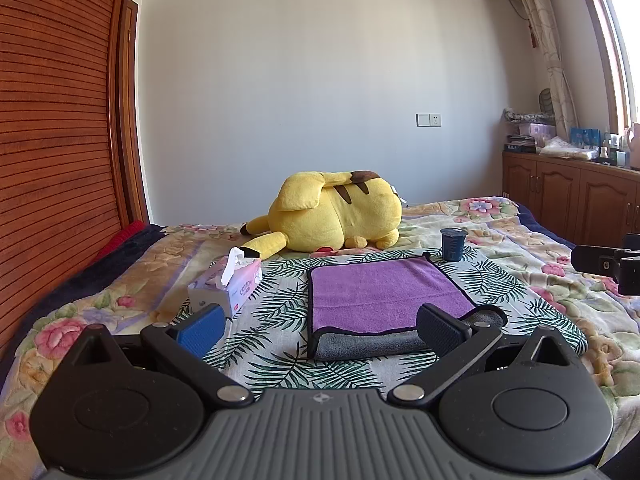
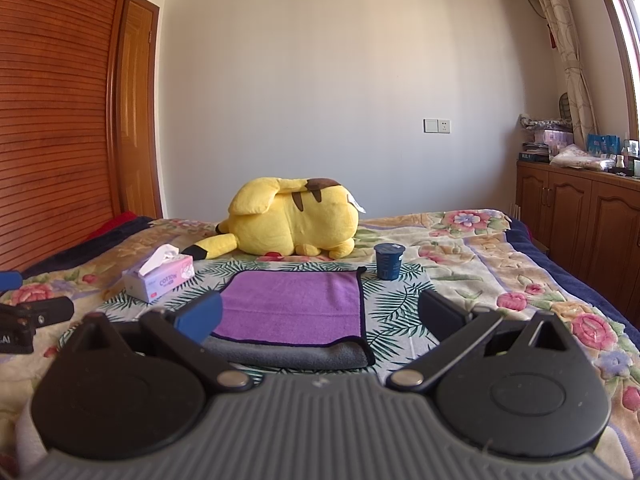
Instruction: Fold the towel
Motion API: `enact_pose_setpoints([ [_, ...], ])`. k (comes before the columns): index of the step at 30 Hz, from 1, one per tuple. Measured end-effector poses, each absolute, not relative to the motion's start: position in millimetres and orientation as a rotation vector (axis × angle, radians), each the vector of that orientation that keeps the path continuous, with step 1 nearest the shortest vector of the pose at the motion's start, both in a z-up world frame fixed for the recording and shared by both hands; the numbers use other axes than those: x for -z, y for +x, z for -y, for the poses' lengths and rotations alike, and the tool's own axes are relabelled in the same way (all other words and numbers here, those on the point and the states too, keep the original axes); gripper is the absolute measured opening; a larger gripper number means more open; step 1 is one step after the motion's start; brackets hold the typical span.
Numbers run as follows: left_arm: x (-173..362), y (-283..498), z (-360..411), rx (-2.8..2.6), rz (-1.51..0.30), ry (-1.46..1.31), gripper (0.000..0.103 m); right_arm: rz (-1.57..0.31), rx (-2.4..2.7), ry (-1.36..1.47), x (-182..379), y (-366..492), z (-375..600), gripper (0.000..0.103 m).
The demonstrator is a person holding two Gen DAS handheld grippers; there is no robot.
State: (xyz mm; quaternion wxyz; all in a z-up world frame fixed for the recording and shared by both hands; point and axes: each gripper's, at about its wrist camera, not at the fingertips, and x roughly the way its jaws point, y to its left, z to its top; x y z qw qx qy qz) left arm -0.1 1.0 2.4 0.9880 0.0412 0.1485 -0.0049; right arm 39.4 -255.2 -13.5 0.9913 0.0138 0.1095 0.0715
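A purple towel [image 1: 380,294] with a grey underside and black trim lies folded over on a leaf-print cloth [image 1: 276,308] on the bed; the grey layer shows along its near edge. It also shows in the right wrist view [image 2: 292,306]. My left gripper [image 1: 320,330] is open and empty, hovering just before the towel's near edge. My right gripper [image 2: 320,316] is open and empty, also just before the near edge. Each gripper shows at the edge of the other's view.
A tissue box [image 1: 228,286] sits left of the towel. A dark blue cup [image 1: 453,244] stands at the towel's far right corner. A yellow plush toy [image 1: 336,214] lies behind. A wooden wardrobe [image 1: 56,120] is left, cabinets [image 1: 568,196] right.
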Motion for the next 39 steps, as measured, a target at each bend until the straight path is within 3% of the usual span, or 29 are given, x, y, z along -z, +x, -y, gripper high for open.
enact_pose_setpoints([
  [39, -4.1, -2.0, 2.3, 0.008, -0.3, 0.095, 0.086, -0.223, -0.144, 0.027, 12.4, 38.4, 251.9, 0.103],
])
